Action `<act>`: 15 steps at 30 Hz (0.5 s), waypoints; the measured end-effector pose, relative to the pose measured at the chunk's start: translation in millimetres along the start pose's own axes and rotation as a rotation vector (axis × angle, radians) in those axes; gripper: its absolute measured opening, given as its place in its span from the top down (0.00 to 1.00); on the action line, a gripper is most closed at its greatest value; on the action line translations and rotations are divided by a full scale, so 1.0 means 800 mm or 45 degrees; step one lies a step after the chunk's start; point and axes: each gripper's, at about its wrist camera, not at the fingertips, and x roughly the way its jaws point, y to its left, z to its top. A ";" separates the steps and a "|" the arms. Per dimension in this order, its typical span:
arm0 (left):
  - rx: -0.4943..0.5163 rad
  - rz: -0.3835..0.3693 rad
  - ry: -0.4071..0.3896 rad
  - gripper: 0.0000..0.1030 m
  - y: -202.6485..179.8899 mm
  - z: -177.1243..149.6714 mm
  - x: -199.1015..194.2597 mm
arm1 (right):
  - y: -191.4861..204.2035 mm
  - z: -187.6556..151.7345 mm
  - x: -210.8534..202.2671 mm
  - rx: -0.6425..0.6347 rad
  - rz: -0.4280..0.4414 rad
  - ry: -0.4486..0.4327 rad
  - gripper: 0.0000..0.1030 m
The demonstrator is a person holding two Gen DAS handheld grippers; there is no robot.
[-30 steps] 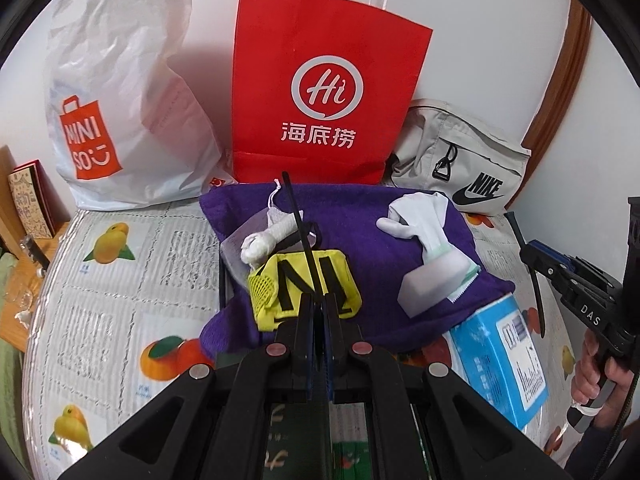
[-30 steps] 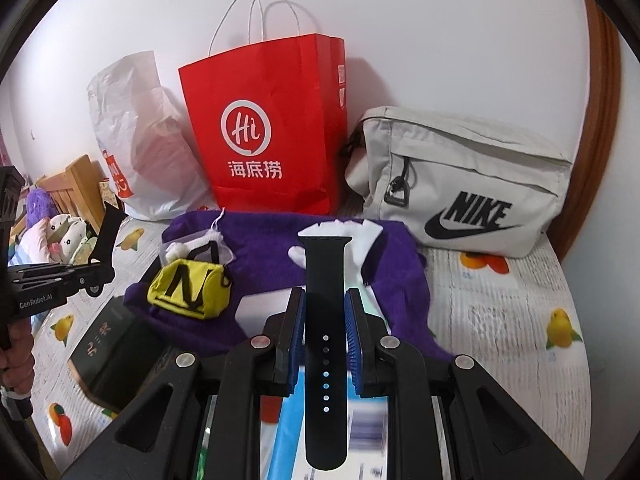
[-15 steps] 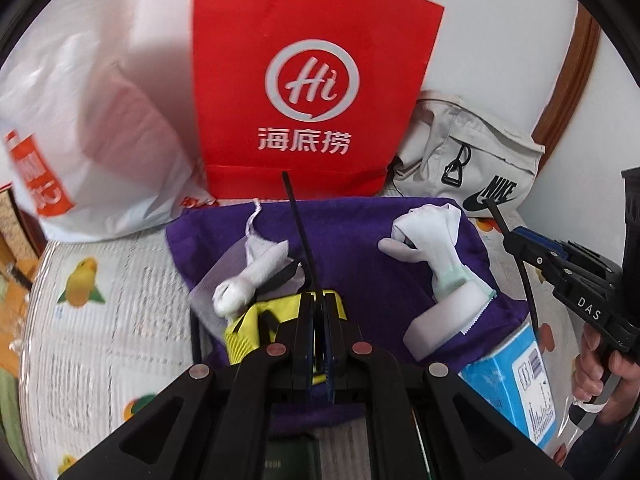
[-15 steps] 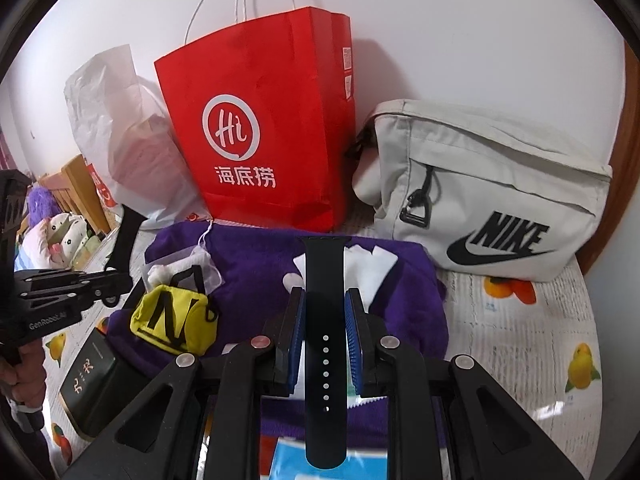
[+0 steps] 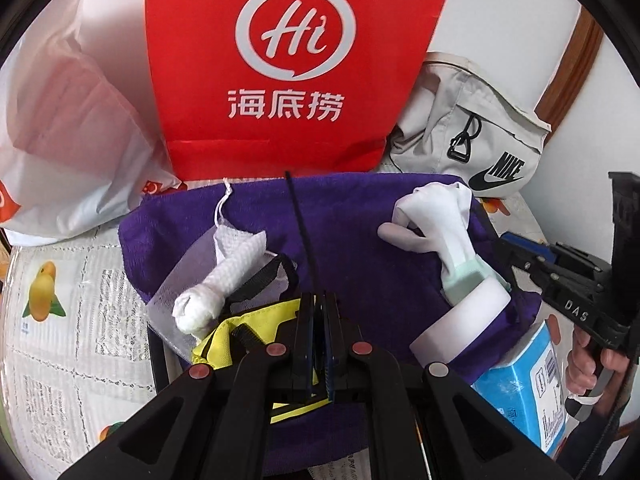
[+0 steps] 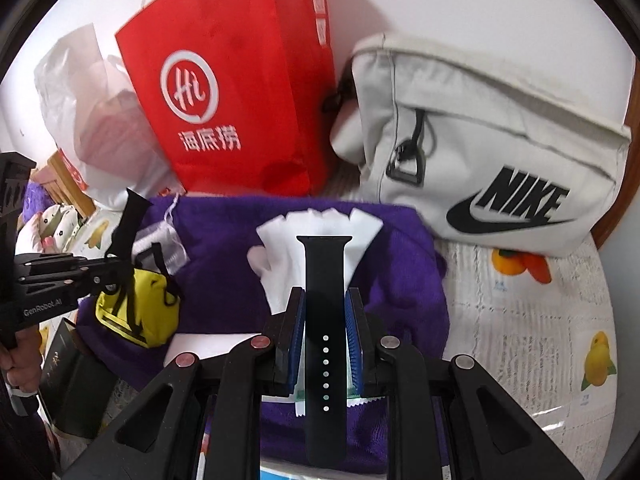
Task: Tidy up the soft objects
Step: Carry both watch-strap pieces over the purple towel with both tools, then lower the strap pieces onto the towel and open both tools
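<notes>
My left gripper (image 5: 318,304) is shut on a thin black watch strap (image 5: 300,232), seen edge-on and sticking up over the purple towel (image 5: 352,240). From the right wrist view the same strap (image 6: 130,216) rises from the left gripper (image 6: 116,258). My right gripper (image 6: 324,300) is shut on a black watch strap with holes (image 6: 324,264), held above a white glove (image 6: 316,224) on the towel (image 6: 400,272). A yellow pouch (image 5: 256,320), a rolled white cloth in a mesh bag (image 5: 216,288) and a white glove (image 5: 436,212) lie on the towel.
A red paper bag (image 5: 288,60), a white plastic bag (image 5: 72,128) and a grey Nike bag (image 6: 488,148) stand against the wall behind the towel. A blue tissue pack (image 5: 528,384) and a white block (image 5: 460,324) lie at the right. A dark box (image 6: 68,364) sits front left.
Both grippers have moved forward and down toward the purple towel, each keeping its strap. The bags at the wall loom larger.
</notes>
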 end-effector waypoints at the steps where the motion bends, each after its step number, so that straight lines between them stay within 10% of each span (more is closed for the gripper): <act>1: 0.003 -0.001 0.002 0.95 0.000 0.000 0.001 | -0.001 0.000 0.003 0.000 0.010 0.011 0.81; 15: 0.005 -0.004 0.032 0.95 -0.004 -0.003 0.011 | 0.004 0.000 0.017 -0.024 -0.002 0.036 0.81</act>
